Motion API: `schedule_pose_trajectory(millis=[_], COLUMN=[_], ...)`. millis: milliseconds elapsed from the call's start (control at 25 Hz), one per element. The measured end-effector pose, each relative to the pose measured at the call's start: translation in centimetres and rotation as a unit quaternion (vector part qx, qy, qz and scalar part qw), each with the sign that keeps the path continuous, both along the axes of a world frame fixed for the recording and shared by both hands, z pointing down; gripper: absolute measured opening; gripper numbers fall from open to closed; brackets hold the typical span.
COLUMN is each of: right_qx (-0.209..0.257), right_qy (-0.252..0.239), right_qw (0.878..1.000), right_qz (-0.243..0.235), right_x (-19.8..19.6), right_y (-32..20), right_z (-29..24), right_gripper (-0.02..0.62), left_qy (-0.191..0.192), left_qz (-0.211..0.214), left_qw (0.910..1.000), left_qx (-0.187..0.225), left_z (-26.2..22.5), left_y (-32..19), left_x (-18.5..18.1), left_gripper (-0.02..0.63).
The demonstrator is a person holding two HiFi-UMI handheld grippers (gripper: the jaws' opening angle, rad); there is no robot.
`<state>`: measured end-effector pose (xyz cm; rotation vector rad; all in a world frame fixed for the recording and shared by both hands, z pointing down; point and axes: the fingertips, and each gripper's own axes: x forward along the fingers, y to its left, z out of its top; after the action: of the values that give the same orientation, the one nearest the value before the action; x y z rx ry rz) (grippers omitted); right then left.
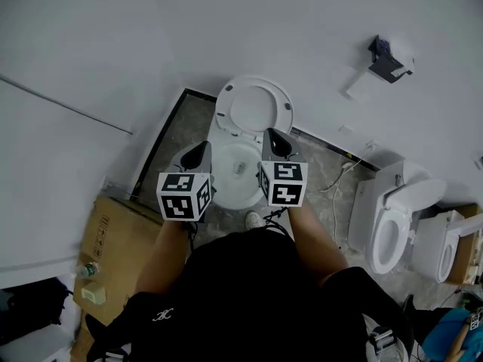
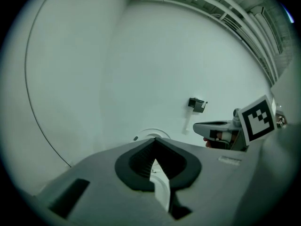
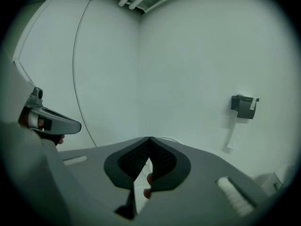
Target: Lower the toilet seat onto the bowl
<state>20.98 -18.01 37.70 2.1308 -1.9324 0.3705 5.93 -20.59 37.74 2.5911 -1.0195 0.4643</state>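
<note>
Head view: a cardboard box (image 1: 113, 240) left of the toilet (image 1: 235, 173), 2 spare toilets (image 1: 392, 221) right, seat (image 1: 254, 108) upright. Left gripper (image 1: 201, 151) and right gripper (image 1: 272, 137) hover above the bowl, both closed, empty.

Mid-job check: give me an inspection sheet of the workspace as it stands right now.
Surface: grey marbled floor round the toilet, white walls behind.
Job's things: toilet seat raised against the wall; bowl uncovered.
Clutter: cardboard box and a bottle at left; spare toilet at right, another beyond it.
Grippers: left gripper and right gripper both shut, empty, held above the bowl.
Cables: white hose on the floor right of the bowl.
Surroundings: paper holder on the wall.
</note>
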Motion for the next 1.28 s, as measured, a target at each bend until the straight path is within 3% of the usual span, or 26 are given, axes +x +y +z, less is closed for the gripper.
schedule_pose_trajectory(millis=[320, 640, 1000, 1280], right_qx=[-0.006, -0.024, -0.058, -0.092], right_qy=[0.008, 0.071, 0.131, 0.191], right_qw=[0.999, 0.995, 0.983, 0.967], right_qz=[-0.036, -0.065, -0.113, -0.144], right_x=[2.8, 6.7, 10.9, 13.6], right_y=[-3.5, -6.9, -11.8, -15.6], right_z=[0.9, 2.4, 5.7, 9.1], right_gripper=[0.009, 0.014, 0.032, 0.058], left_qy=[-0.014, -0.026, -0.039, -0.046], left_qz=[-0.036, -0.068, -0.117, -0.158], left_qw=[0.9993, 0.9973, 0.9923, 0.9862], left_qx=[-0.002, -0.007, -0.01, -0.014], left_z=[0.4, 0.8, 1.3, 2.0], left_y=[-2.1, -3.3, -3.3, -2.8], left_x=[1.9, 3.8, 4.5, 4.3], left_gripper=[0.008, 0.008, 0.008, 0.008])
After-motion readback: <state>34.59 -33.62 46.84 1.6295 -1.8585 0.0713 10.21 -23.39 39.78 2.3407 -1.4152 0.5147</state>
